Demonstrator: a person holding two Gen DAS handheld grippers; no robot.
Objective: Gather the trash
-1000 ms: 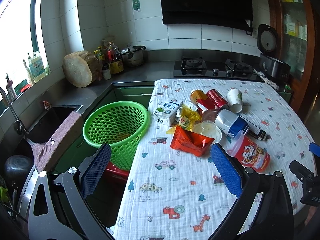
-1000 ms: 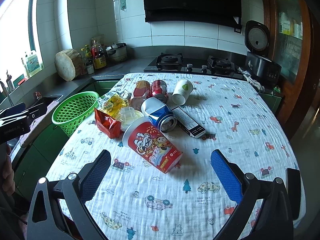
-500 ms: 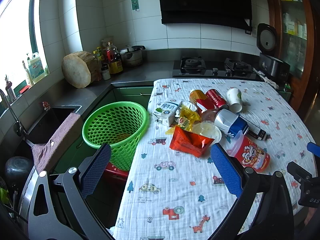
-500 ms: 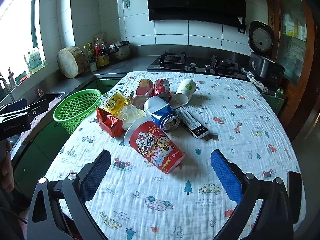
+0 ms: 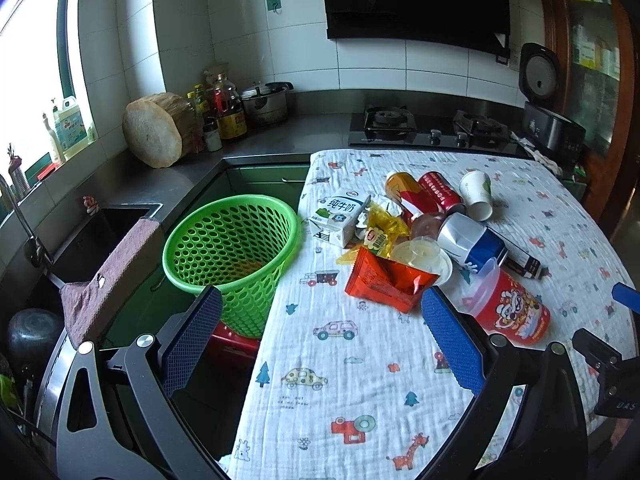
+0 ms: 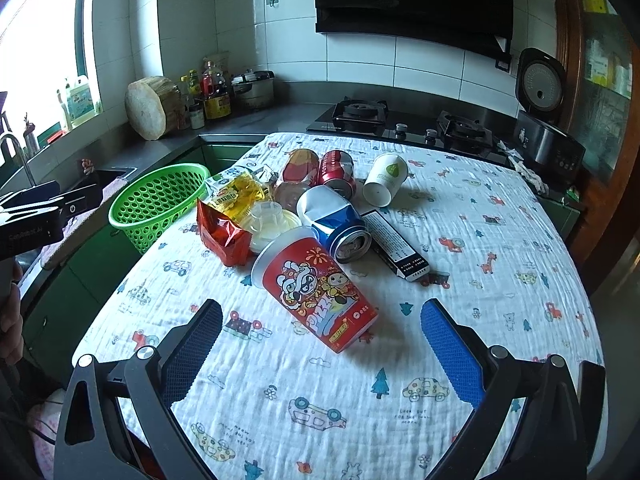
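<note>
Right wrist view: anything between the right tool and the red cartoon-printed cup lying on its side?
Nothing: only bare printed tablecloth separates the open right tool from the red cup, seen in the right wrist view.

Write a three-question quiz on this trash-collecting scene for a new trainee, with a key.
1. True or false: the green basket already holds several cans.
2. Multiple choice: which item lies nearest the right gripper? A) the white paper cup B) the red printed cup C) the milk carton
3. Fill in: the left gripper and the right gripper are both ____ and hold nothing.

Key: 1 false, no cans show in it; 2 B; 3 open.
</note>
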